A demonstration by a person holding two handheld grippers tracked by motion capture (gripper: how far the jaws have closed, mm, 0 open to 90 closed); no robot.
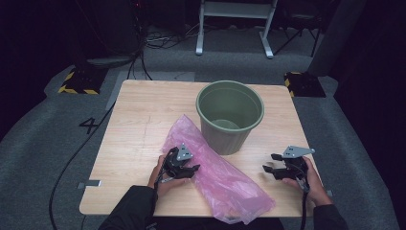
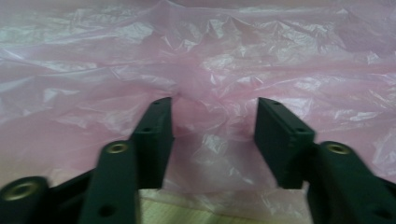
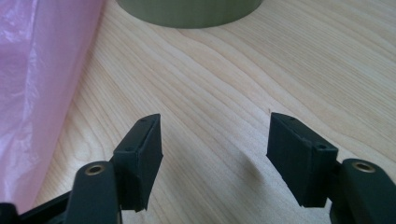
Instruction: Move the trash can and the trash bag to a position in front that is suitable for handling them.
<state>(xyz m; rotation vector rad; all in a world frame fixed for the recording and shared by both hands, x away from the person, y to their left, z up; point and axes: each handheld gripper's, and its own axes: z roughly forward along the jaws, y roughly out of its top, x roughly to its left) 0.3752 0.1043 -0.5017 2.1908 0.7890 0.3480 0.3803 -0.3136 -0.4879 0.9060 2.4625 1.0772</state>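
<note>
The left tongs (image 2: 212, 140) stand apart, a fold of crinkly, glossy pink plastic bag (image 1: 215, 170) bunched between the pads, unpinched. The right tongs (image 3: 215, 158) gape over bare, pale wood-grain desk (image 1: 139, 115); a ribbed, round green bin (image 1: 230, 115) stands beyond them.

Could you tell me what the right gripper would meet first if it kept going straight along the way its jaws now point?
Probably the green bucket. The right gripper has its jaws open over bare table, and the bucket's base lies ahead. The pink plastic bag lies off to the side, seemingly clear of that line, though depth is hard to judge.
</note>
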